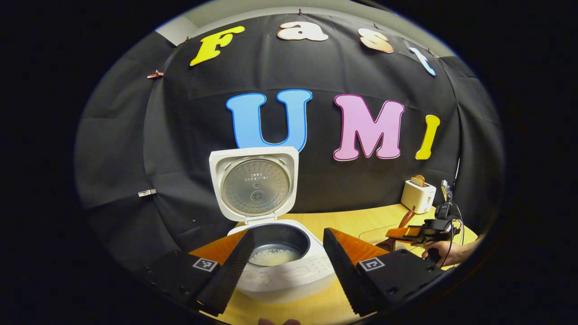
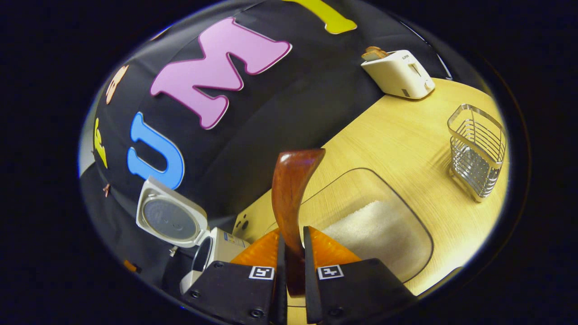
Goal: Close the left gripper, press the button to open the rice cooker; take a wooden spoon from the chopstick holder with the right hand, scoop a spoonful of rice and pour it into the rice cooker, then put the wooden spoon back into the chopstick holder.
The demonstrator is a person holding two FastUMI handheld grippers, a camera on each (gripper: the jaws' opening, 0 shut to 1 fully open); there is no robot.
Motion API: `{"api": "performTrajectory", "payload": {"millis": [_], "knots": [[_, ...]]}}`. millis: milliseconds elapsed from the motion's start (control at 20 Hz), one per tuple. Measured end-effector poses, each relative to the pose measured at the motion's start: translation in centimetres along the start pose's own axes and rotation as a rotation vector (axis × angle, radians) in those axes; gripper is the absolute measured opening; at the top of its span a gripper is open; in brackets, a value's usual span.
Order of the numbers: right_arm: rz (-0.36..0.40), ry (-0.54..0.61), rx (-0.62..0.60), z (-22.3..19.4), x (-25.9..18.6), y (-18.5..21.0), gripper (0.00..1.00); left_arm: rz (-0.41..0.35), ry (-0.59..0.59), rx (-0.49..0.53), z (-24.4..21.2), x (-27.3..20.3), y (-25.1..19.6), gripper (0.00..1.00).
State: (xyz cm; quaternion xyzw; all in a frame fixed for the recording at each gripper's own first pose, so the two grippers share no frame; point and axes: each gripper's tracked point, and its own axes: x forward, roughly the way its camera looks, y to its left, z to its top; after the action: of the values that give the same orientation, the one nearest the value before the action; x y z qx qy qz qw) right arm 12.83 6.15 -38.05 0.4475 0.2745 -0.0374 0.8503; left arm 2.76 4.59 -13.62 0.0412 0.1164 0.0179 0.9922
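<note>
Beside the open cooker [image 1: 275, 253] holding rice, a tray [image 2: 406, 216] is holding rice too; right tongs [image 2: 292, 257] are gripping the spoon [image 2: 291, 194], left tongs [image 1: 284, 266] gaping wide.

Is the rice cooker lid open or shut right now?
Open. The rice cooker lid stands upright behind the pot, showing its round metal inner plate, and rice lies in the uncovered inner pot.
</note>
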Motion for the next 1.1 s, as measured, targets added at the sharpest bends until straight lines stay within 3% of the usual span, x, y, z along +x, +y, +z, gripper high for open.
{"api": "performTrajectory", "payload": {"millis": [300, 600, 800, 1100], "knots": [[0.032, -0.068, 0.077, 4.7, -2.3, 1.9, 0.20, 0.005, -0.014, -0.021, 0.5, -0.5, -0.3, 0.97], [0.111, -0.104, 0.127, 7.9, -4.6, 7.8, 0.20, 0.009, -0.028, -0.059, 0.4, -1.4, -0.1, 0.97], [0.190, -0.090, 0.172, 7.9, -4.6, 13.3, 0.20, 0.053, -0.039, -0.069, 0.3, -2.4, 1.8, 0.97], [0.306, -0.051, 0.112, 4.6, -3.0, 22.2, 0.20, 0.140, -0.047, -0.087, -0.1, -4.7, 5.3, 0.97]]}}
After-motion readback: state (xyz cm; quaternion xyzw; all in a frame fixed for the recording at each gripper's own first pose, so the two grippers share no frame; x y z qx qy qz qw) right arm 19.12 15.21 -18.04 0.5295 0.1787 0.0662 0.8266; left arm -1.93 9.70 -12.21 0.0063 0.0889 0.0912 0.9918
